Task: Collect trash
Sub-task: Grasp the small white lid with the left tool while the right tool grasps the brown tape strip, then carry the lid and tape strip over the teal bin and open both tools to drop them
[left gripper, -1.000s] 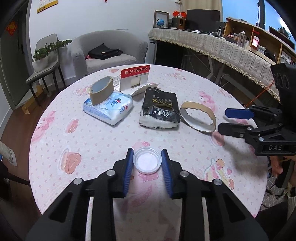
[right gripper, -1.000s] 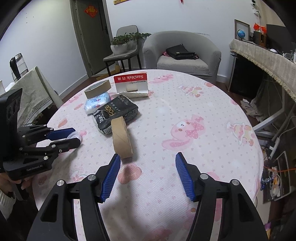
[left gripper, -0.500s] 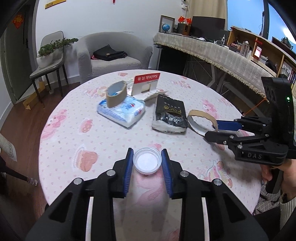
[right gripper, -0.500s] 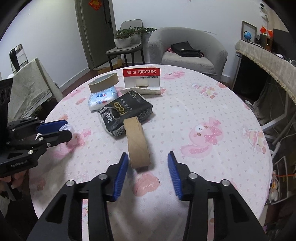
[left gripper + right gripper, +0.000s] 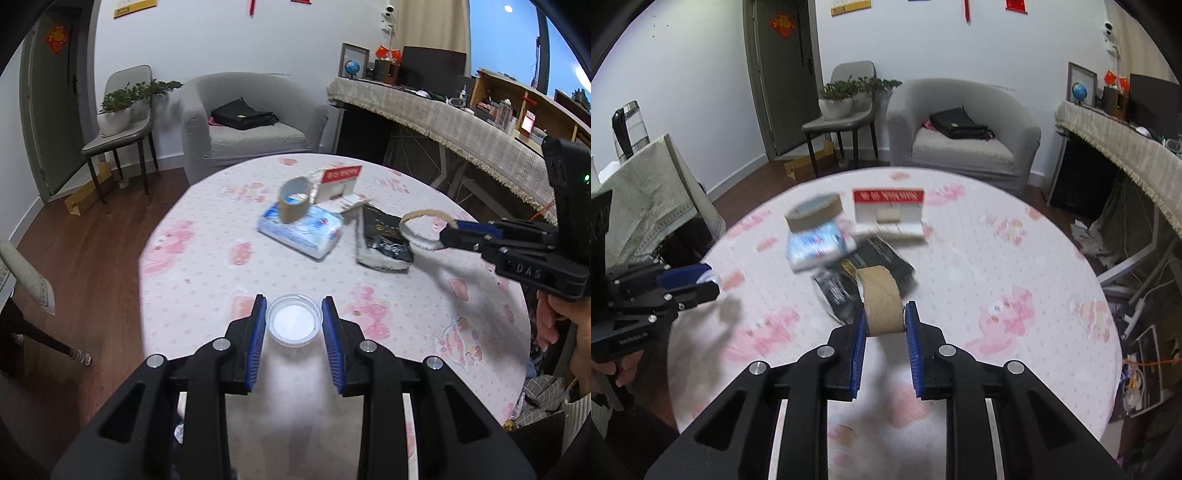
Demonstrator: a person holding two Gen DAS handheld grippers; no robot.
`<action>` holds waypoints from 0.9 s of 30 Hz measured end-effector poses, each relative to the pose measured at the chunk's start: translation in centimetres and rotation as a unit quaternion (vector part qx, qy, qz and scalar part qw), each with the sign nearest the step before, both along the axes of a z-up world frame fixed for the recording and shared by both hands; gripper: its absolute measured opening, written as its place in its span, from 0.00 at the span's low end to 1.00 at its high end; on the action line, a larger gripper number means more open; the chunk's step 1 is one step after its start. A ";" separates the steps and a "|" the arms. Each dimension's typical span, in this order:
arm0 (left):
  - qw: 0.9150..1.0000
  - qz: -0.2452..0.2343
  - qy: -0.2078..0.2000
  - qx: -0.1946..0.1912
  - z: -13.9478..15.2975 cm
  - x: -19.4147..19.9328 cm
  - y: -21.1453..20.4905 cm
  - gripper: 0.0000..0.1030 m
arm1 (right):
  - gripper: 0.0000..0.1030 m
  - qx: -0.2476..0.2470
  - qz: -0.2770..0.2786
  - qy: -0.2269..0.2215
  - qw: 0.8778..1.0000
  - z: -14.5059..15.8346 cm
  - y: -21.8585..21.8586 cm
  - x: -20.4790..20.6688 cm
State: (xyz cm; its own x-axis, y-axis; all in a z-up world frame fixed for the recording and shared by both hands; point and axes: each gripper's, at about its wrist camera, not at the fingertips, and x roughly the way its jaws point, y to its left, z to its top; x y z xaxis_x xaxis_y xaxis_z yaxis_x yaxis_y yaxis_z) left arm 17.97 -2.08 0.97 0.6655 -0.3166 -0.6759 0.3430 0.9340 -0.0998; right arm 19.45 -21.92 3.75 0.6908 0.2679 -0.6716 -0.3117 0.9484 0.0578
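Left wrist view:
- A white plastic cap is being held between the blue pads of the left hand-held gripper, low in the middle of the frame, with both pads pressing on its rim.
- The cap is being shown over the near part of the round counter, which is covered by a pink-patterned cloth.
- The right hand-held gripper is being seen at the right edge of the frame, clenched on a thin cardboard ring that is standing out to the left of its tips.
- A black pouch is lying just left of that ring, and a white and blue tissue pack with a brown tape core on it is being shown at the frame's centre, in front of a red and white card package.

Right wrist view:
- The jaws of the right hand-held gripper have just been closing, and the cardboard ring is being gripped between the pads at lower centre, over the black pouch.
- The tissue pack, the tape core and the card package are being blurred at upper centre of the counter.
- The left hand-held gripper is being seen at the left edge, with the white cap just showing between its tips.
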 end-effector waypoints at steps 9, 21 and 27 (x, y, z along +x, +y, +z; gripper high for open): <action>0.999 0.034 -0.003 0.008 0.5 -0.9 4.8 0.32 | 0.20 0.014 0.024 -0.020 0.999 2.1 4.0 0.1; 0.996 0.081 0.010 0.027 -0.3 -2.1 12.1 0.32 | 0.20 0.019 0.085 -0.017 0.996 1.8 12.2 0.8; 0.994 0.097 0.034 0.035 -2.3 -2.7 15.2 0.32 | 0.20 0.017 0.113 -0.008 0.993 1.3 15.9 0.9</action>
